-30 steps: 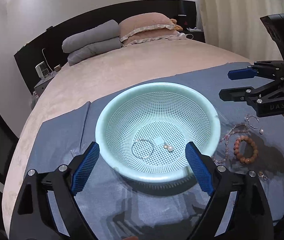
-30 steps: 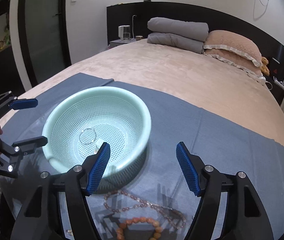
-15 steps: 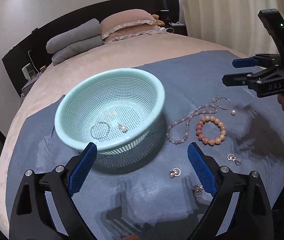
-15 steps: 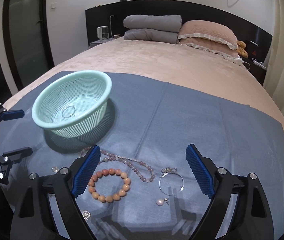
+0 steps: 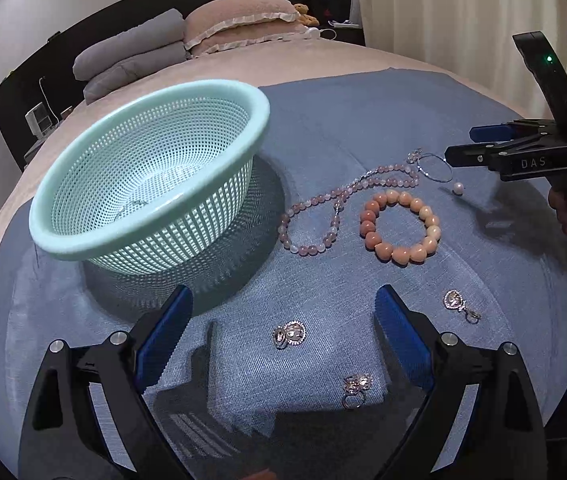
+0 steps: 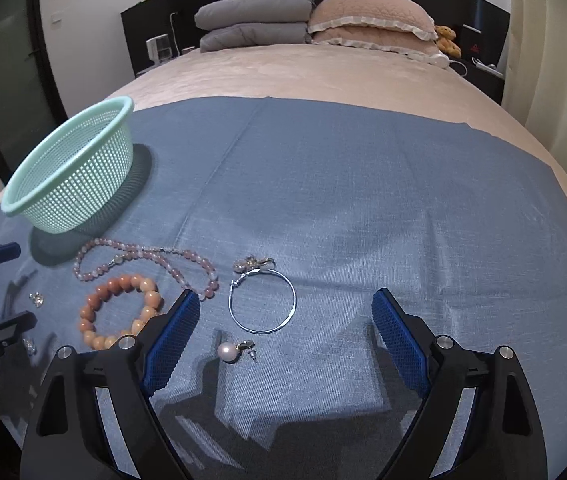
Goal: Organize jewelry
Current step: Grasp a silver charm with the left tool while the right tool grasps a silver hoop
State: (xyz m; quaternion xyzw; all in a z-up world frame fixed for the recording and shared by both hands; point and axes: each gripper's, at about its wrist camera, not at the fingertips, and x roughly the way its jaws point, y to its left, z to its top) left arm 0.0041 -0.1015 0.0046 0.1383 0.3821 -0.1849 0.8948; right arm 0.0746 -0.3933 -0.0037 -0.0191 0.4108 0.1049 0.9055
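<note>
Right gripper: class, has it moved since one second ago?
Yes. The right gripper went from the mint-green plastic mesh basket, now far left, down toward the thin silver wire bangle on the blue cloth; its jaws are closing, nothing pressed between them.

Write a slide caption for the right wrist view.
Empty right gripper, jaws closing slightly, above silver bangle and pearl earring on blue cloth.

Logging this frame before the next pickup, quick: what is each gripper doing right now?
Left gripper: open, holding nothing, above the earrings.
Right gripper: open, jaws closing slightly, holding nothing, above the pearl earring.
</note>
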